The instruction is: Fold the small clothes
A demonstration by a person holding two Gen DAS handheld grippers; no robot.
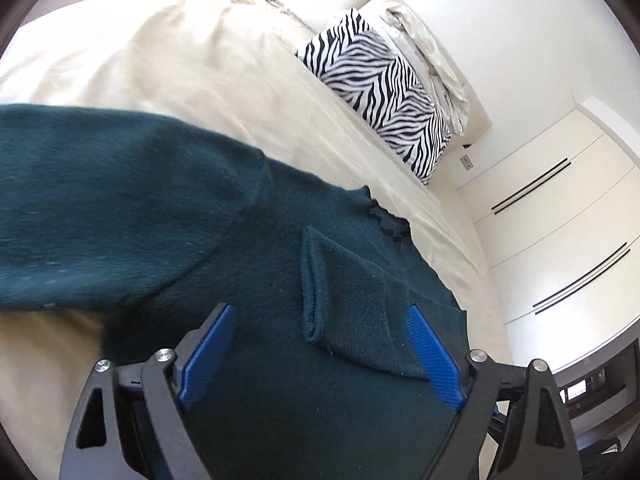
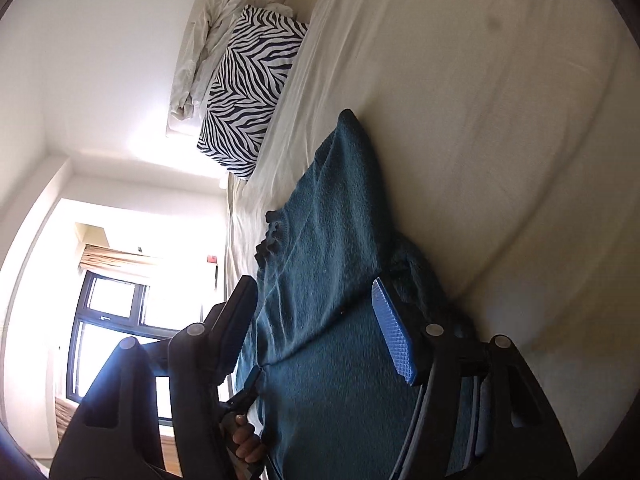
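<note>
A dark teal knitted sweater [image 1: 248,280] lies spread on the cream bed sheet [image 1: 200,80]. One sleeve [image 1: 100,208] stretches out to the left; the other sleeve's cuff [image 1: 344,312] is folded onto the body. My left gripper [image 1: 320,308] hovers over that cuff with its jaws wide open, and the blue pads [image 1: 208,356] touch nothing. In the right wrist view the sweater [image 2: 332,300] runs between and under the fingers of my right gripper [image 2: 311,280]. Its jaws stand apart, and the face of the blue pad [image 2: 394,332] is bare.
A zebra-print pillow [image 1: 384,96] and crumpled pale bedding [image 1: 432,52] sit at the head of the bed. White wardrobe doors [image 1: 560,208] stand beside the bed. A window [image 2: 112,320] is on the other side. A person's hand [image 2: 246,442] shows at the sweater's edge.
</note>
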